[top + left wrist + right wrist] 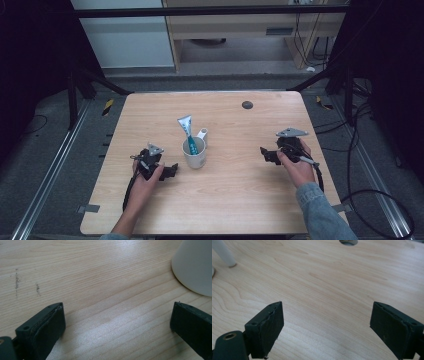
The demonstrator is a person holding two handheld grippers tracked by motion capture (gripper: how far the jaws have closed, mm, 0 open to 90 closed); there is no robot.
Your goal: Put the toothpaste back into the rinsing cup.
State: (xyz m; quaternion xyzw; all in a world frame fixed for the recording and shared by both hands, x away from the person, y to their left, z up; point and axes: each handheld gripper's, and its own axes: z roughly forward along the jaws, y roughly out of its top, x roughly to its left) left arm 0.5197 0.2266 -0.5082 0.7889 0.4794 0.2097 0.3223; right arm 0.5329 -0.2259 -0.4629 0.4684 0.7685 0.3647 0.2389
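A white mug [194, 152] stands near the middle of the wooden table [235, 190], its handle [202, 134] turned to the far side. A teal and white toothpaste tube [187, 130] stands upright inside it. My left gripper [172, 170] rests low on the table just left of the mug, open, with bare wood between its jaws. The mug's white wall [193, 267] is at the upper right of the left gripper view. My right gripper [264, 153] sits open well to the right of the mug, nothing between its jaws.
A dark round cable hole [247, 105] lies in the table's far side; its edge [348, 242] is at the top of the right gripper view. Cables trail off the table's right edge. A metal frame and dark floor surround the table.
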